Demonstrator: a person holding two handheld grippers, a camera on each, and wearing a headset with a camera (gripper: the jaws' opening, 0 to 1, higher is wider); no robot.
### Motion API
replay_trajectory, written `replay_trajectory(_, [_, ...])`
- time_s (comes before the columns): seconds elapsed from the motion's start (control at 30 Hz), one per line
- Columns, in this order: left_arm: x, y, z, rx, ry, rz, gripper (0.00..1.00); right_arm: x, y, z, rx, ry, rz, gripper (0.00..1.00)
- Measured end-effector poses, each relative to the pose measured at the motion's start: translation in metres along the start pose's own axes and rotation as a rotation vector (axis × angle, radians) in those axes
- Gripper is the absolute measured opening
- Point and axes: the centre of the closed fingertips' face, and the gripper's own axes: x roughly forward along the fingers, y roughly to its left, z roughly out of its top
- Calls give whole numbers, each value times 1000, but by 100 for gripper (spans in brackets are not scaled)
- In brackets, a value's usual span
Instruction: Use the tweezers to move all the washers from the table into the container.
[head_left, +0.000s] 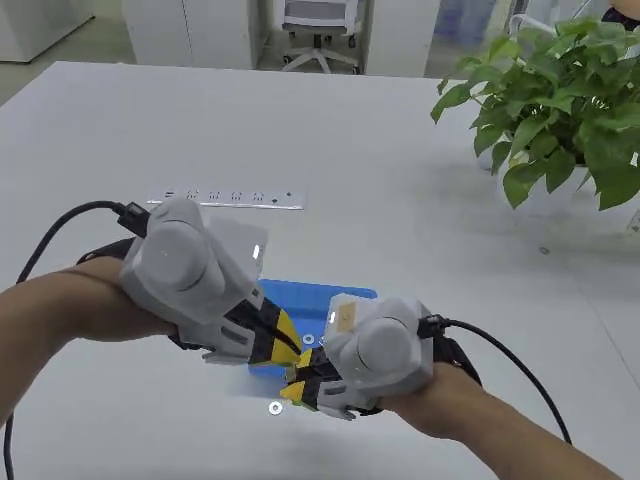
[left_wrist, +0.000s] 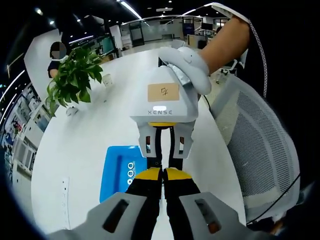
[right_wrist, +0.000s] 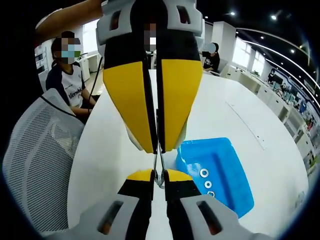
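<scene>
Both grippers meet tip to tip over the near edge of the blue container (head_left: 300, 293). The left gripper (head_left: 292, 345) comes in from the left, the right gripper (head_left: 298, 385) from the right. In the right gripper view my own jaws (right_wrist: 154, 177) are shut on the thin metal tweezers (right_wrist: 158, 162). The left gripper (right_wrist: 156, 145) hangs above them, its yellow jaws closed on the same tweezers. Three washers (right_wrist: 207, 183) lie in the container (right_wrist: 235, 170). One washer (head_left: 275, 407) lies on the white table just in front of the grippers. In the left gripper view the container (left_wrist: 112, 175) holds washers (left_wrist: 130, 170).
A white power strip (head_left: 225, 196) lies beyond the container. A potted plant (head_left: 560, 100) stands at the back right. A mesh office chair (left_wrist: 255, 165) sits by the table's near edge, and a seated person (right_wrist: 65, 75) is behind it.
</scene>
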Motion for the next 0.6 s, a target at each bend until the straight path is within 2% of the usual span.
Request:
replay_trajectory(0.23, [-9,8,4,11,-1,19,5,-4,-9,11,-18,-3,-11,9])
replay_trajectory(0.6, [-18,22,5,20,2,31,5,-2,-25,23,-7,-39,-23,9])
